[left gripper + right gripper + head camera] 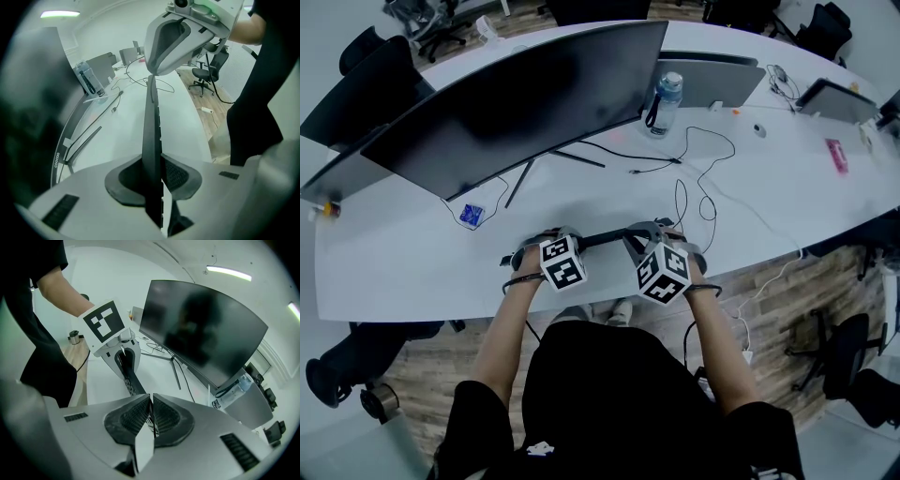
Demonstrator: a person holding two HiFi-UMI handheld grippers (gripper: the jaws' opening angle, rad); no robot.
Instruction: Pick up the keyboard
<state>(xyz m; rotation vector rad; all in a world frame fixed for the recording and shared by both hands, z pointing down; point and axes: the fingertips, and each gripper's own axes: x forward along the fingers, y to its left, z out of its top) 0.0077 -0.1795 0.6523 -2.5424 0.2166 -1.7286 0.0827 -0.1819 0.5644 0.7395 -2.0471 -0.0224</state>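
The person stood at the near edge of the long white counter (403, 258) with a tool in each hand. The keyboard (602, 238) hung between the two tools just over that near edge, turned up on its long side so that its keys faced sideways; whether it was clear of the counter I could not tell. The left tool (153, 174) was closed on one end of it, its pads pressed against both faces. The right tool (151, 417) pinched the other end, its jaws almost together. Behind, toward the middle of the counter, stood a wide dark monitor (525, 103), and toward the far edge a water bottle (666, 99) with loose cables (705, 178) nearby.
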